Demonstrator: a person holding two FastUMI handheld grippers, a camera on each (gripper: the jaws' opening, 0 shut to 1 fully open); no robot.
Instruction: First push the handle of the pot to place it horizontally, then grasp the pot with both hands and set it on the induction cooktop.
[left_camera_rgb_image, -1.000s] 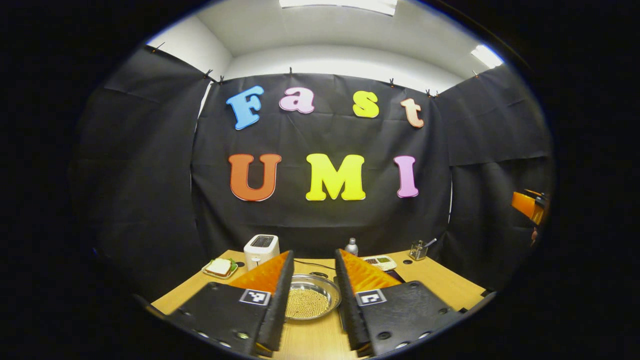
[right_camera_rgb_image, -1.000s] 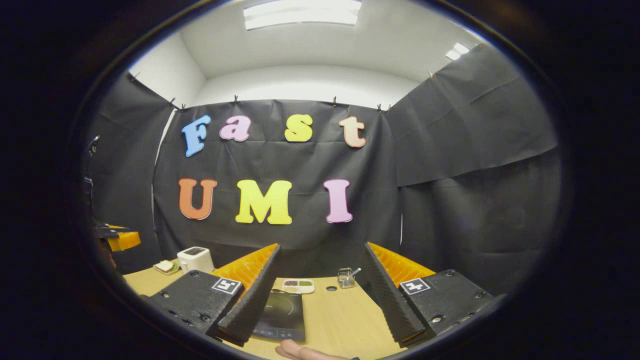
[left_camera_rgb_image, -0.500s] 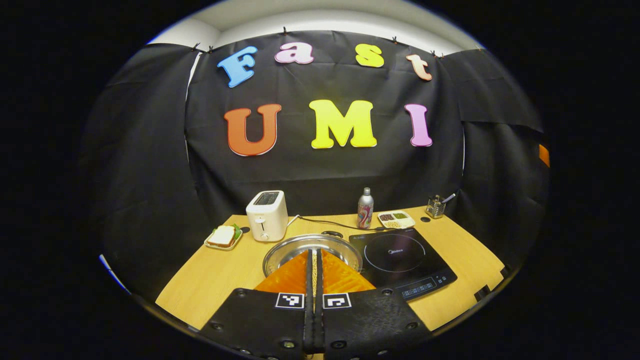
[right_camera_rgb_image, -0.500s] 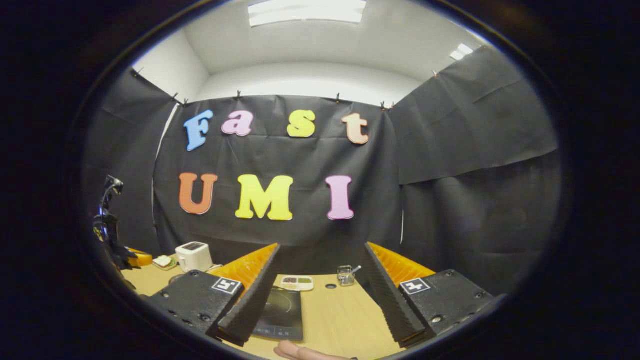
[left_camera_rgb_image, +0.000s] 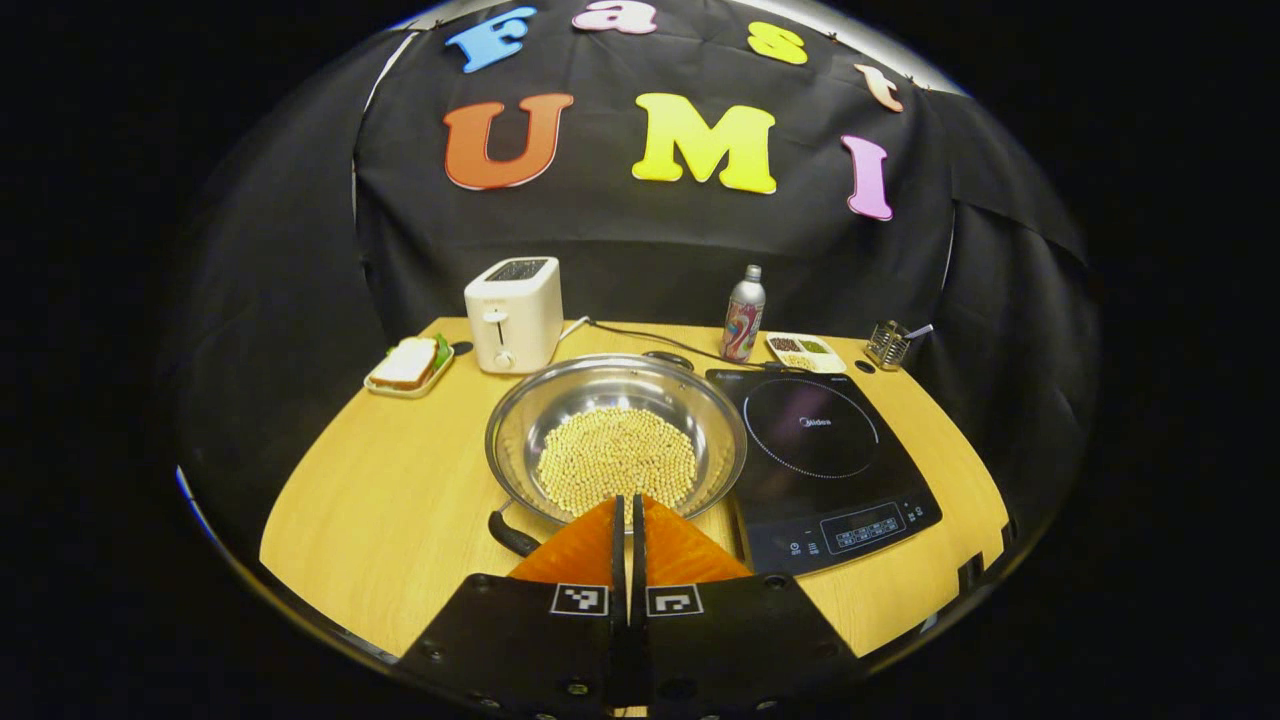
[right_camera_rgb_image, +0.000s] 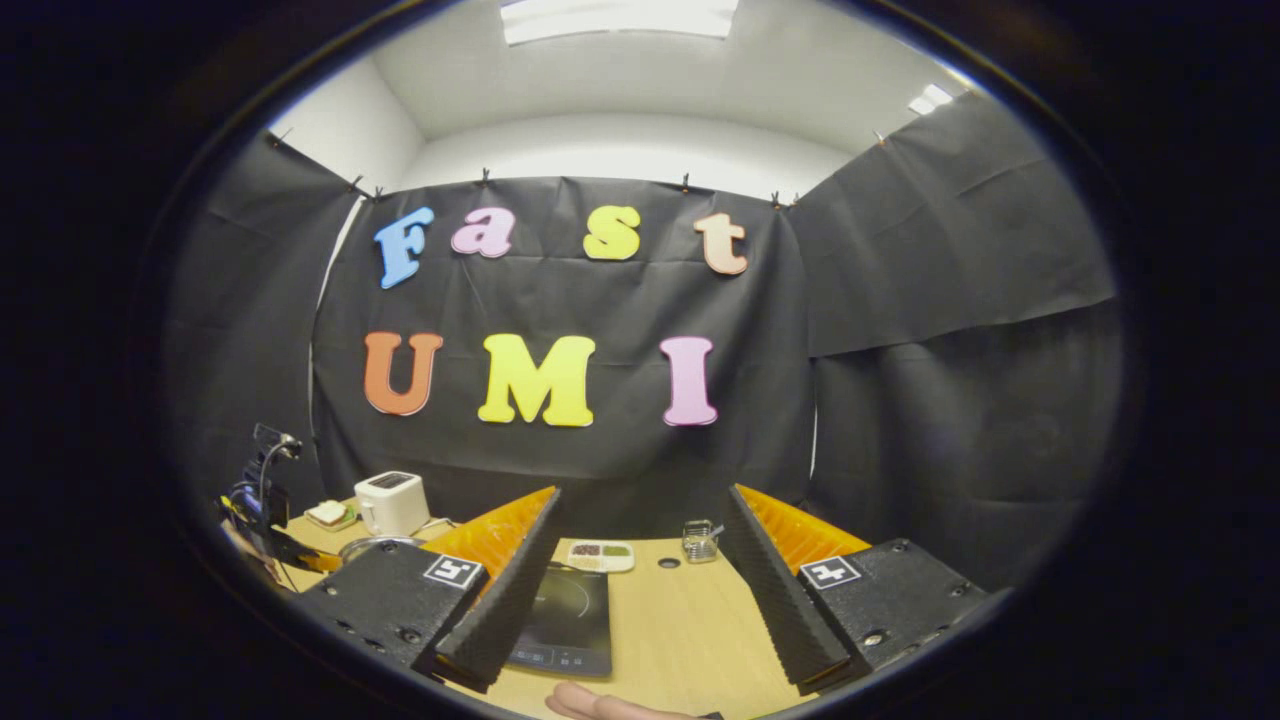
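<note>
Toward the back of the wooden tabletop (left_camera_rgb_image: 380, 500), in the upper left of the left gripper view, a white toaster (left_camera_rgb_image: 513, 313) stands with a sandwich on a small tray (left_camera_rgb_image: 405, 364) just to its left. A drinks can (left_camera_rgb_image: 744, 315), a divided snack dish (left_camera_rgb_image: 803, 349) and a little wire holder (left_camera_rgb_image: 886, 344) line the back edge toward the upper right, and a black cord runs from the toaster toward the can.

The pot (left_camera_rgb_image: 616, 438), a shiny steel pan filled with pale beans, sits in the middle of the tabletop, its right rim just beside the black induction cooktop (left_camera_rgb_image: 822, 455). Its dark handle (left_camera_rgb_image: 512, 534) sticks out at the lower left, angled toward the camera.

The left gripper (left_camera_rgb_image: 629, 515) is at bottom centre, jaws pressed together with nothing between them, tips at the pot's near rim; whether they touch it I cannot tell.

In the right gripper view, the right gripper (right_camera_rgb_image: 636, 560) has its jaws spread wide, empty, above the tabletop by the cooktop (right_camera_rgb_image: 560, 622). A fingertip (right_camera_rgb_image: 590, 703) shows at the bottom edge.
</note>
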